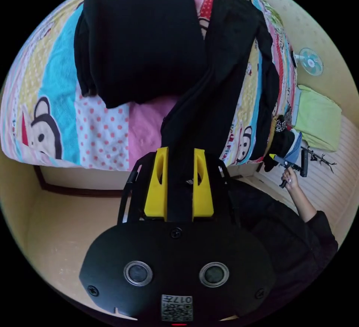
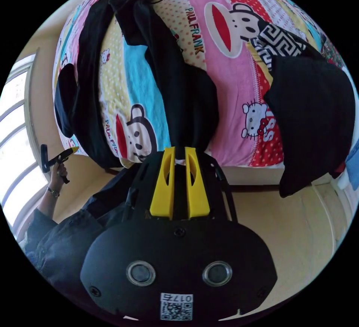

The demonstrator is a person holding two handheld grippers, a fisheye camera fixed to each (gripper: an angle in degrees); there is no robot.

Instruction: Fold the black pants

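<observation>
Pants (image 1: 220, 80) lie lengthwise on the bed (image 1: 101, 132), legs running away from me, near ends hanging off the edge. My left gripper (image 1: 180, 159) clamps one end, my right gripper (image 2: 179, 155) the other. I should lift both evenly, keeping the fabric taut.

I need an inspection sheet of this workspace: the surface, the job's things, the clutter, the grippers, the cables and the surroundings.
Surface: bed sheet with cartoon prints, covering a bed.
Job's things: black pants stretched over the bed edge, held at two points.
Clutter: folded black garment on the bed; patterned black-and-white cloth beside another dark garment.
Grippers: left gripper shut on the black pants; right gripper shut on the black pants.
Cables: nothing seen.
Surroundings: fan, green cushion, window, tan floor.
</observation>
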